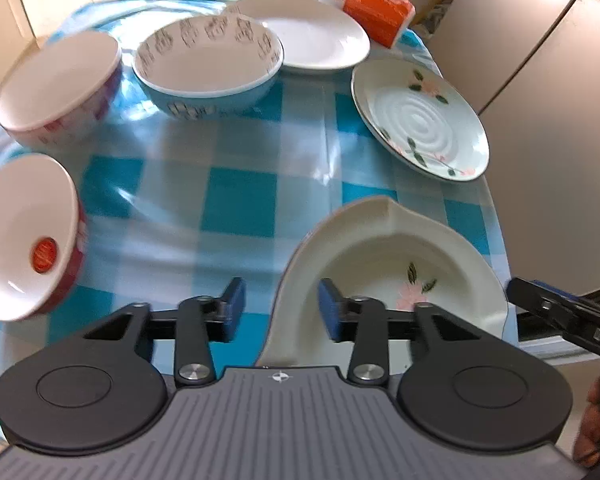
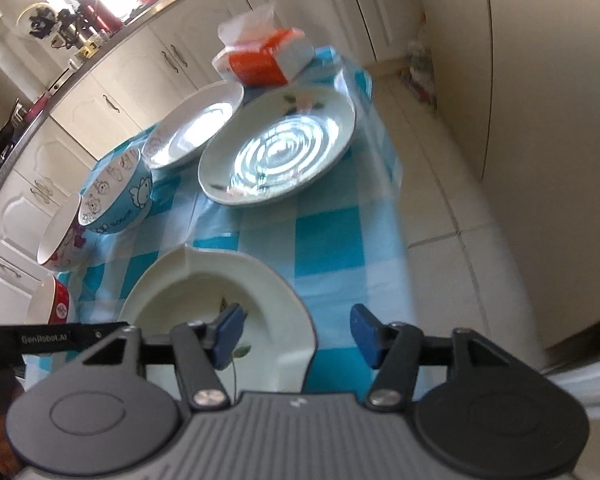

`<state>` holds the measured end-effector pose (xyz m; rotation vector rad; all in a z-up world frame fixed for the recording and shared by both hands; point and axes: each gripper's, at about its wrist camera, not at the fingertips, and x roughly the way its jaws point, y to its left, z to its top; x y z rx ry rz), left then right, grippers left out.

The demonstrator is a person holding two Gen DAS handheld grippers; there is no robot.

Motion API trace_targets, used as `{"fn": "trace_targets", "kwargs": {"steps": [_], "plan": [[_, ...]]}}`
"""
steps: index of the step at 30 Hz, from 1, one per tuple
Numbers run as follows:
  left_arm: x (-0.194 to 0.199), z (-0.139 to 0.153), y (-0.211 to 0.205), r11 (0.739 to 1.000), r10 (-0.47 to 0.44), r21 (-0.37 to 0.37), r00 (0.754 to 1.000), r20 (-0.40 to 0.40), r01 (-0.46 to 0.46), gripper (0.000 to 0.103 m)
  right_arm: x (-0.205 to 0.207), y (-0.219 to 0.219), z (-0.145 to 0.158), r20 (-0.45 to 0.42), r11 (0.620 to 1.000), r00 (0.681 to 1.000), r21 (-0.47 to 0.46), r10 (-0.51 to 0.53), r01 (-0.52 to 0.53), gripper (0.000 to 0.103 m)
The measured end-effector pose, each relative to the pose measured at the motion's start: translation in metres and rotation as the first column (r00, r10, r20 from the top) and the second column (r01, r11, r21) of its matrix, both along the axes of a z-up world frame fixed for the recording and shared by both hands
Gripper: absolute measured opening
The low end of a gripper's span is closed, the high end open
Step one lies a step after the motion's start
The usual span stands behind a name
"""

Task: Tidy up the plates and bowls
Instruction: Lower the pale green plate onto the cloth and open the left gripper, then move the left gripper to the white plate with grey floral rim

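Rim of cream dish (image 1: 384,252) between both claws, near worktop edge.
Left claw (image 1: 282,310) straddles its left rim, right claw (image 2: 298,334) its right; both wide.

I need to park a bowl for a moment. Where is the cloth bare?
The widest bare patch is mid-table, bordered by the blue bowl, the ringed floral plate, the cream dish and the red bowl. The far edge is crowded: white plate, tissue pack.

Black linkage arms with silver screws, blue padded fingers (image 1: 236,304), round black discs, ribbed grey housing with small white emblem, "GenRobot.AI" lettering.
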<state>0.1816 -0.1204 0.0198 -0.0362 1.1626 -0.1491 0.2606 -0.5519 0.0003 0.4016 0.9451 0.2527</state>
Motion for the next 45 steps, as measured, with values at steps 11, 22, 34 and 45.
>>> {"fn": "trace_targets", "kwargs": {"steps": [11, 22, 34, 45], "plan": [[0.001, 0.045, -0.018, 0.987, -0.019, 0.158, 0.987, 0.157, -0.007, 0.098, -0.012, 0.006, 0.034, 0.113, 0.993, 0.992, -0.11, 0.05, -0.038, 0.081], [0.022, 0.079, -0.009, 0.963, 0.027, 0.25, 0.964, 0.266, -0.096, 0.103, -0.011, 0.015, 0.051, 0.116, 0.989, 0.992, -0.142, 0.056, -0.039, 0.086], [0.053, 0.093, 0.016, 0.95, 0.093, 0.253, 0.94, 0.328, -0.183, 0.103, 0.014, 0.039, 0.069, 0.151, 0.983, 0.986, -0.178, 0.064, -0.036, 0.087], [0.086, 0.092, 0.042, 0.946, 0.108, 0.247, 0.923, 0.369, -0.209, 0.103, 0.054, 0.063, 0.081, 0.188, 0.985, 0.98, -0.171, 0.059, -0.027, 0.087]]}}
